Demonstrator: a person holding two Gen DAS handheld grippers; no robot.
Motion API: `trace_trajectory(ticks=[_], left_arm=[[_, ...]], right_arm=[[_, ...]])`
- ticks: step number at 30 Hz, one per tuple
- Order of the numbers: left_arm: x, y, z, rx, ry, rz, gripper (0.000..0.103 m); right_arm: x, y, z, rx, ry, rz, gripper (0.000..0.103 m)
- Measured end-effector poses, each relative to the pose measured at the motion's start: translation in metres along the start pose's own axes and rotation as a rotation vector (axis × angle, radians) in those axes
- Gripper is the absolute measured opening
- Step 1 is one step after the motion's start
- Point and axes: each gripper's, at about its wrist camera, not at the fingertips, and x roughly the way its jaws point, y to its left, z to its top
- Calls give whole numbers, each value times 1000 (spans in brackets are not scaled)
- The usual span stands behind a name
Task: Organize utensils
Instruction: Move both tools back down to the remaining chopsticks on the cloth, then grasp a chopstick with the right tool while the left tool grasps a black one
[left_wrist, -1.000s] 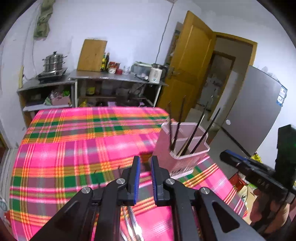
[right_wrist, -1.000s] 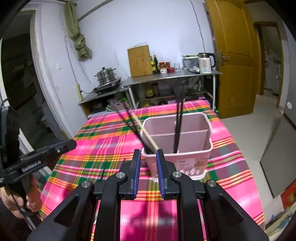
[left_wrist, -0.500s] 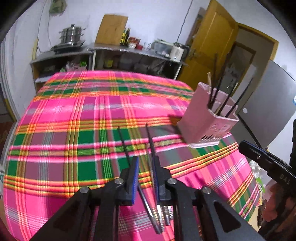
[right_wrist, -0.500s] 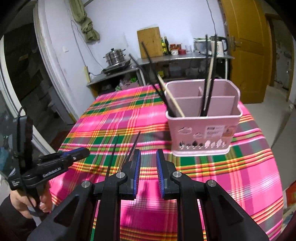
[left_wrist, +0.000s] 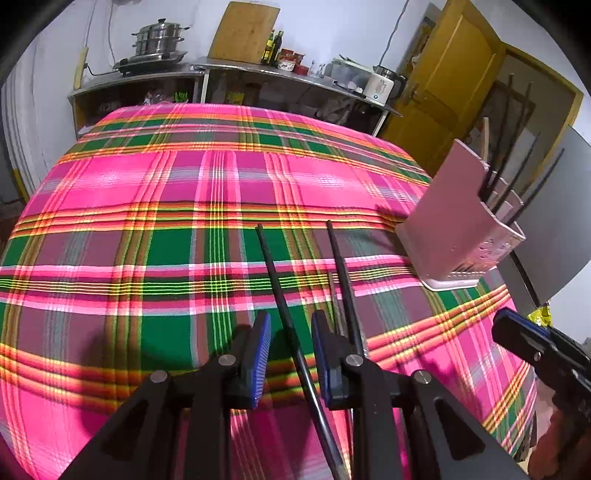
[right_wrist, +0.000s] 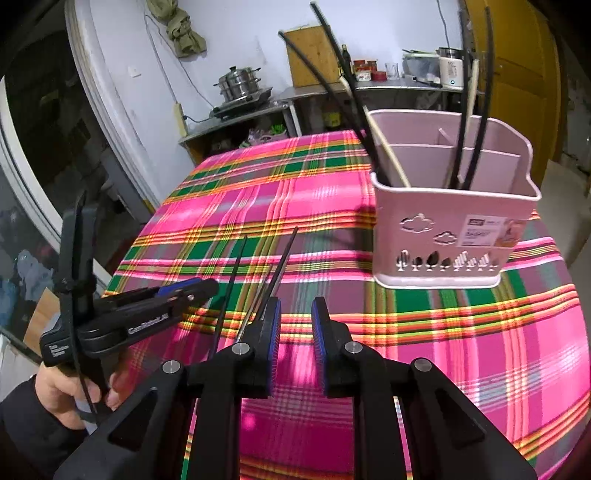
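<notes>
Your left gripper (left_wrist: 288, 354) hangs low over the pink plaid tablecloth (left_wrist: 147, 206), and its blue pads (left_wrist: 258, 354) are spread apart with nothing pinched. One black chopstick (left_wrist: 280, 306) lies flat on the cloth and runs up through the gap between those pads, but you cannot tell if a pad touches it. A second black chopstick (left_wrist: 341, 280) lies just beside it, on the side nearer the pink utensil holder (left_wrist: 454, 236). Both sticks point away from you, with their far tips stopping short of the holder. Your right gripper (right_wrist: 295, 343) is spread open too and holds nothing. It hangs over the cloth in front of the holder (right_wrist: 450, 236), on the side with the little cloud and tree cutouts. From that side, the two loose sticks lie well to the left of the holder, near your left gripper (right_wrist: 192, 290). Inside the holder stand several black chopsticks (right_wrist: 354, 96) and some pale wooden ones (right_wrist: 388, 151), leaning out over its rim.
</notes>
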Motion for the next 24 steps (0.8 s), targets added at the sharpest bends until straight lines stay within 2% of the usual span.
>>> trace_trajectory(ticks=[5, 10, 24], left_arm=[[18, 0, 2, 0, 20, 17, 22], [25, -2, 1, 37, 9, 61, 9], [8, 49, 4, -23, -5, 81, 9]], right_arm=[[16, 3, 1, -5, 22, 8, 17], [31, 7, 2, -14, 44, 9, 17], [102, 26, 43, -60, 102, 19, 17]])
